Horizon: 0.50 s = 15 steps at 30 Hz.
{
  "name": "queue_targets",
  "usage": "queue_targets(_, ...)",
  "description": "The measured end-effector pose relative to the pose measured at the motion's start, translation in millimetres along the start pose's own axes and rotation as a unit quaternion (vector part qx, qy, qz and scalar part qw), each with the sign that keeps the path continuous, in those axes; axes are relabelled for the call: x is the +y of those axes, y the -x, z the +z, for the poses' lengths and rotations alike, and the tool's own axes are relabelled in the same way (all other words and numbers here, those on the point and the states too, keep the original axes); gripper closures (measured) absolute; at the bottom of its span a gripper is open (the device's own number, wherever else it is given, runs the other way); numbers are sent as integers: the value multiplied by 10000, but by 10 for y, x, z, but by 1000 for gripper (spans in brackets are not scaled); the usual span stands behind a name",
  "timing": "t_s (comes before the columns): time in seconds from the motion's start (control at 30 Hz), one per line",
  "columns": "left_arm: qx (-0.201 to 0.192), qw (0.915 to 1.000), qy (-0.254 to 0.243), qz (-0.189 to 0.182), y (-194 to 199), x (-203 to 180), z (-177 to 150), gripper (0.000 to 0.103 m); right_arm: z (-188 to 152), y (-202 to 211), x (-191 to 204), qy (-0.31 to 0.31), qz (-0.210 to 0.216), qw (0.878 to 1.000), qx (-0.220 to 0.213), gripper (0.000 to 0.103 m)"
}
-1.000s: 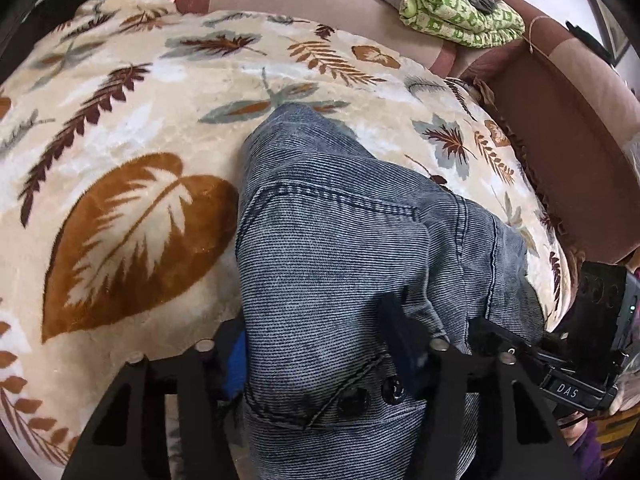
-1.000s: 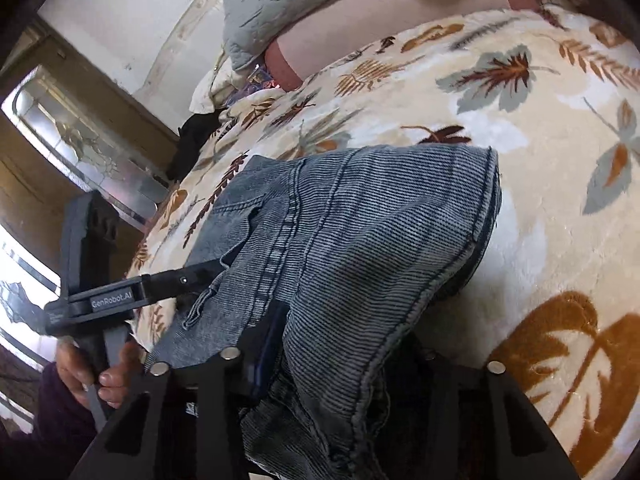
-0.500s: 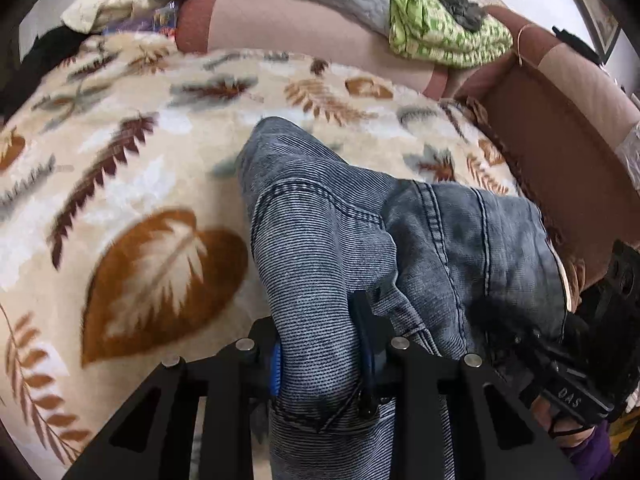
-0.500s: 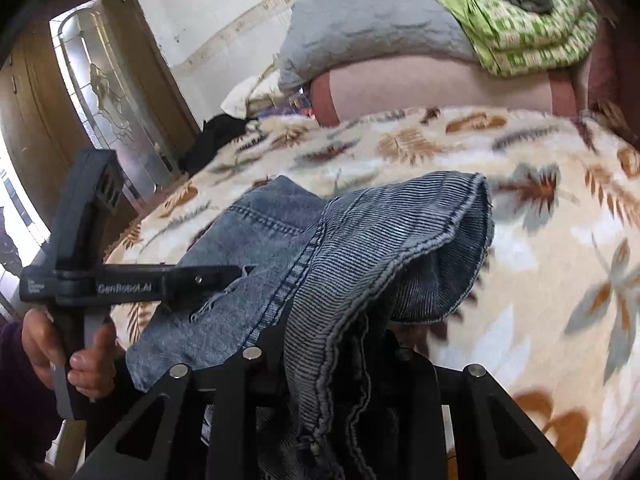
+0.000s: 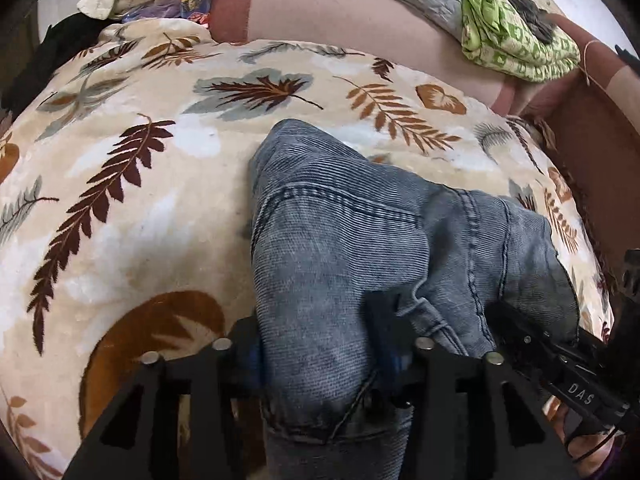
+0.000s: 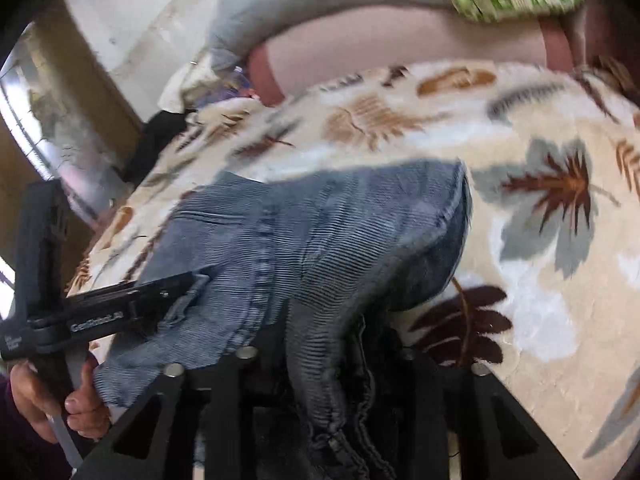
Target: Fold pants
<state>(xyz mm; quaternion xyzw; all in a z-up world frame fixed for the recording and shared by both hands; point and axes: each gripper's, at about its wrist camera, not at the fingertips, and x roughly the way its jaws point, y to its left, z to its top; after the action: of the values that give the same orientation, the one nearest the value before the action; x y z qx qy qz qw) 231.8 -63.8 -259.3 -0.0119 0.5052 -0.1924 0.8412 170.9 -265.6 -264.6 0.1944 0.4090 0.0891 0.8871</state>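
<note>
The leaf-print blanket (image 5: 120, 208) spread ahead of both tools. On it lay the pants (image 5: 360, 240), partly doubled. The left tool (image 5: 320, 352) and right tool (image 6: 324, 360) each pinched a denim edge, apparently mid-fold; next, lay it flat and release.
</note>
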Motion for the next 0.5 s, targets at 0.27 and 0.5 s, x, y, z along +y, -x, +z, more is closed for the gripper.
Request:
queue_targets(0.27,-1,9984,87,564,237,34,-78,26,-71,110,-36,-39,-220,9997,-44,35)
queue_targets(0.5,-928,9870,-298,1274,1131,-170,-324,23,-358,1021,220,520,-745,9878,-1262,35)
